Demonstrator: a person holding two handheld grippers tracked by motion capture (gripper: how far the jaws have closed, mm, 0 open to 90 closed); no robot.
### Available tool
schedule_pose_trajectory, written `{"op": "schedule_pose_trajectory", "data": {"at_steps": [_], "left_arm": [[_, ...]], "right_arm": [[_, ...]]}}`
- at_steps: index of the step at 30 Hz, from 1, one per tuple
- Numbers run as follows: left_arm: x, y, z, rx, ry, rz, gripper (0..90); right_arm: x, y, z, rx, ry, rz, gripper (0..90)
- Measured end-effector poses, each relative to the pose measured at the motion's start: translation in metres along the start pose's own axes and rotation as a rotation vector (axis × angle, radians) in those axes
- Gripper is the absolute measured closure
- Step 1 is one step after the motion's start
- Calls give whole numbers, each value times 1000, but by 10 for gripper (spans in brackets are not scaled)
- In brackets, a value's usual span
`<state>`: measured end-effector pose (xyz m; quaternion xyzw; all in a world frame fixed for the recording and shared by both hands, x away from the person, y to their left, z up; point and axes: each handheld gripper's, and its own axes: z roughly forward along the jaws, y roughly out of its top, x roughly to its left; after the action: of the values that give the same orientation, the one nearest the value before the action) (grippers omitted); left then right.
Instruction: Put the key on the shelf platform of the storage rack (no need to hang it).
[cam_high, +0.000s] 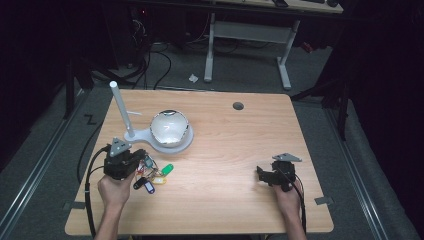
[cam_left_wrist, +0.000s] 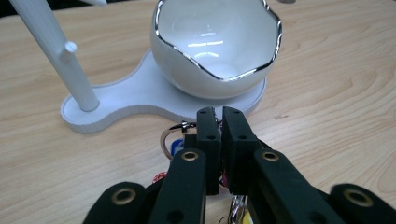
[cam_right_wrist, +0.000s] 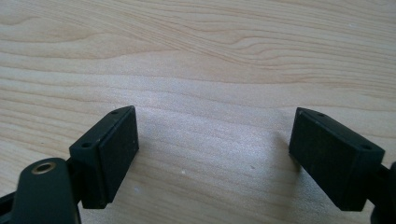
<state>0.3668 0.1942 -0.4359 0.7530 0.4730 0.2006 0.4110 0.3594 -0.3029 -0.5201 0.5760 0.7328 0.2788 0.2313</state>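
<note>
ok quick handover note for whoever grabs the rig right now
Left claw: shut on the keys, gripping near the ring at the table's front left.
Right claw: open, nothing in it, low over bare table at the right.
Stand with its peg pole and the bowl sit just beyond the keys.
Done: keys gripped.
Left: probably lift them onto a peg or into the bowl; which one I cannot tell.
</note>
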Motion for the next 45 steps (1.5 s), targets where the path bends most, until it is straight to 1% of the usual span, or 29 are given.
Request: {"op": "schedule_pose_trajectory", "data": {"at_steps": [2,3,4,5,8,9,10,13,18,20,24,25,26,27,30,31,35,37,38,40,42,44,45], "left_arm": [[0,1,-2,-4,1,0,867],[-1,5,-8,-19,-2,3,867],[-1,5,-8,-19,-2,3,867],[-2,8,-12,-30,-6,5,867],[-3,11,-16,-41,-8,10,867],[-3,15,-21,-56,-12,9,867],[-3,15,-21,-56,-12,9,867],[-4,22,-31,-85,-13,3,867],[-3,28,-38,-101,-15,3,867],[-2,32,-42,-112,-27,-5,867],[-2,38,-46,-118,-42,-4,867],[-2,42,-47,-113,-48,4,867],[-2,42,-47,-113,-48,4,866],[-3,47,-49,-112,-56,8,866],[-3,52,-51,-113,-63,12,867],[-3,56,-52,-118,-73,9,866],[-3,61,-54,-121,-84,15,866],[-2,64,-55,-123,-91,14,866],[-2,68,-56,-126,-101,14,866],[-2,70,-56,-125,-102,16,866],[-3,75,-58,-130,-115,14,866],[-3,76,-58,-130,-122,10,866],[-2,80,-58,-127,-134,12,866]], "right_arm": [[0,0,0,0,0,0,159],[0,0,0,0,0,0,159],[0,0,0,0,0,0,159],[0,0,0,0,0,0,159],[0,0,0,0,0,0,159],[0,0,0,0,0,0,159],[0,0,0,0,0,0,159],[0,0,0,0,0,0,159],[0,0,0,0,0,0,159],[0,0,0,0,0,0,159],[0,0,0,0,0,0,159],[0,0,0,0,0,0,159],[0,0,0,0,0,0,159],[0,0,0,0,0,0,159],[0,0,0,0,0,0,159],[0,0,0,0,0,0,159],[0,0,0,0,0,0,159],[0,0,0,0,0,0,159],[0,0,0,0,0,0,159],[0,0,0,0,0,0,159],[0,0,0,0,0,0,159],[0,0,0,0,0,0,159],[0,0,0,0,0,0,159]]}}
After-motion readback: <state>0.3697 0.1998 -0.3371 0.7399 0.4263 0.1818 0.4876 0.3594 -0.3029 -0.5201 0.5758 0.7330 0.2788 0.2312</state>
